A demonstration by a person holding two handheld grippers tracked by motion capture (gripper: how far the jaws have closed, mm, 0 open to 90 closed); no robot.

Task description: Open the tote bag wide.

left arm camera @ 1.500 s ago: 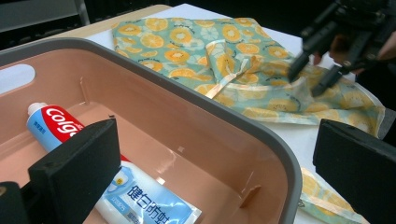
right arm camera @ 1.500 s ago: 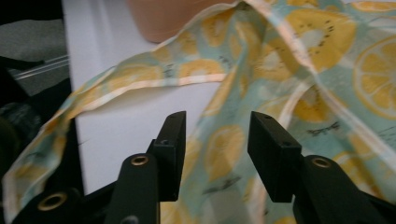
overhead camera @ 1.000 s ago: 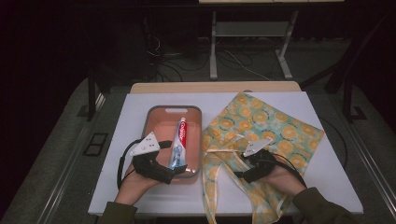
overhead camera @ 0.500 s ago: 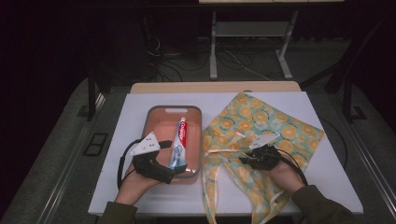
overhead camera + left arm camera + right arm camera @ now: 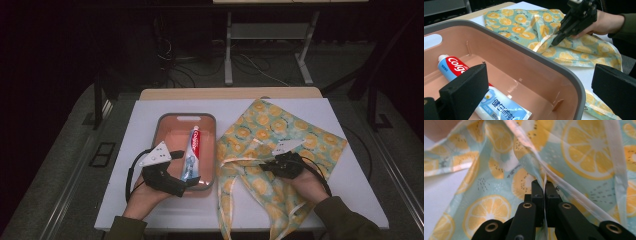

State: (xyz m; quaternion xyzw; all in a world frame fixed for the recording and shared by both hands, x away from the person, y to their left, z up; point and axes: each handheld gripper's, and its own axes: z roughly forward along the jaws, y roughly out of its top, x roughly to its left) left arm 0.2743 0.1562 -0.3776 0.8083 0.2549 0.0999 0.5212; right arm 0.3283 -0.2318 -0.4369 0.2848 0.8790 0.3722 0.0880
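A red, white and blue toothpaste tube (image 5: pixel 192 150) (image 5: pixel 456 67) lies in a pink tray with a grey rim (image 5: pixel 186 116) (image 5: pixel 524 62). My left gripper (image 5: pixel 192 182) (image 5: pixel 539 75) is open at the tray's near right corner, one jaw inside beside the tube's flat end and one outside the rim. A teal fabric bag with an orange-slice print (image 5: pixel 280 127) (image 5: pixel 524 17) (image 5: pixel 586 147) lies to the right of the tray. My right gripper (image 5: pixel 264 166) (image 5: pixel 555 41) (image 5: pixel 544 185) is shut on a hemmed edge of the bag and holds it slightly raised.
The white table top (image 5: pixel 145 130) carries the tray and the bag. The bag's straps (image 5: pixel 227 220) trail toward the near edge. Beyond the table stand dark floor, cables and a metal stand (image 5: pixel 270 35).
My right gripper has moved a little away from the person and to the right, pulling the bag's edge with it. The left gripper and the tube have stayed put.
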